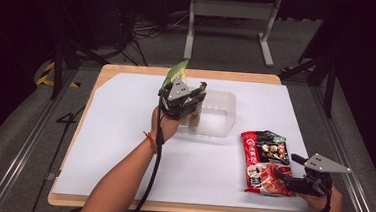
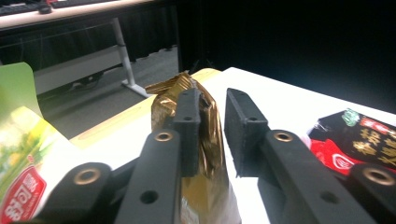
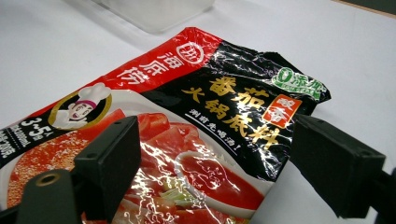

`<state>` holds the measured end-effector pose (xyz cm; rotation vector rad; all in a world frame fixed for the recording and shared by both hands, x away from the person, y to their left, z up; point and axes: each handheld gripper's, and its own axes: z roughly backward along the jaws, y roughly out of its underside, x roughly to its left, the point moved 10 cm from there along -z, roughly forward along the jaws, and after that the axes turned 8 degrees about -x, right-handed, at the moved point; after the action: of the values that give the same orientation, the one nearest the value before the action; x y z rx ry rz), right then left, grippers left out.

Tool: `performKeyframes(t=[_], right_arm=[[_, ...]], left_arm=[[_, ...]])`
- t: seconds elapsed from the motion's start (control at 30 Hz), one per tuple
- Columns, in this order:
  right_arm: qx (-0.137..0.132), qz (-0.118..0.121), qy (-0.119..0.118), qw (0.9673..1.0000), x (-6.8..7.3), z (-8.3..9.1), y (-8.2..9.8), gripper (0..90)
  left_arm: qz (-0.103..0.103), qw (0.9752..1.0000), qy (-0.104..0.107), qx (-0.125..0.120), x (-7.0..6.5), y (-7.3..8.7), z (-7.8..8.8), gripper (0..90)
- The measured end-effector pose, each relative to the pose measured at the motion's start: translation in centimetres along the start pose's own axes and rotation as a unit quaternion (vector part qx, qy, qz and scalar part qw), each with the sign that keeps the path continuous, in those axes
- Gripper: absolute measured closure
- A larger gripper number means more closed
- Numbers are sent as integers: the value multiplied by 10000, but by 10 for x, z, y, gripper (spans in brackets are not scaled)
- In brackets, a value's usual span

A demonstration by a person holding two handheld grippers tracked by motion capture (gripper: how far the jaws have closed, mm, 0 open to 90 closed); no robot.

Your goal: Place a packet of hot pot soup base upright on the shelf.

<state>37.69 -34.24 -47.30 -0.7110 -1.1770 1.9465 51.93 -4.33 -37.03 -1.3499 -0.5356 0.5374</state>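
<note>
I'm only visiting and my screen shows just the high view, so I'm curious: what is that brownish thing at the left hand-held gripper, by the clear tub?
Observer: The left gripper view shows a crinkled gold foil packet standing between the jaws of the left hand-held gripper.
Operator: And the red packet on the right, what's printed on it?
Observer: Up close, the red packet shows a cartoon chef in a round badge.
Operator: Is it being gripped?
Observer: No. The jaws of the right hand-held gripper stand wide apart, not closed on it.
</note>
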Motion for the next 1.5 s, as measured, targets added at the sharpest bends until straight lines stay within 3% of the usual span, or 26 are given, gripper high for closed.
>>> performKeyframes(t=[0.2,0.3,0.5,0.63,0.7,0.77,0.87,0.93,1.03,1.1,1.2,1.3,1.43,1.5], right_arm=[[-16,-13,-52,10000,1,-3,-2,166],[44,104,-59,9999,5,-2,1,167],[-1,40,-58,10000,3,0,-1,167],[50,-8,-82,10000,2,0,2,222],[50,-7,-118,9999,3,1,3,231],[29,39,-55,10000,2,2,2,232],[13,-31,-18,10000,0,4,2,283],[11,-54,27,10000,-2,6,2,344],[41,-100,163,9998,-7,8,1,503],[38,-127,211,9997,-9,10,1,617],[114,-173,266,9994,-13,11,3,675],[192,-270,365,9988,-19,12,6,756],[249,-373,449,9980,-25,15,9,841],[457,-481,523,9964,-31,16,15,876]], left_arm=[[-258,9996,104,39,-6,-5,18,641],[-638,9979,70,96,-13,-5,31,574],[-1017,9935,254,434,-26,8,52,344],[-1200,9915,53,503,-23,17,67,266],[-1402,9886,-101,539,-19,24,78,262],[-1459,9872,-151,633,-15,31,88,244],[-1310,9880,-187,794,-9,44,100,217],[-1097,9905,-112,826,-8,52,109,208],[-701,9930,226,918,-10,72,122,207],[-622,9915,265,1112,-9,87,129,201],[-538,9906,286,1222,-7,101,136,184],[-439,9877,206,1487,-2,124,150,175],[-266,9875,171,1546,-1,137,160,174],[-254,9866,98,1612,2,144,169,173]])
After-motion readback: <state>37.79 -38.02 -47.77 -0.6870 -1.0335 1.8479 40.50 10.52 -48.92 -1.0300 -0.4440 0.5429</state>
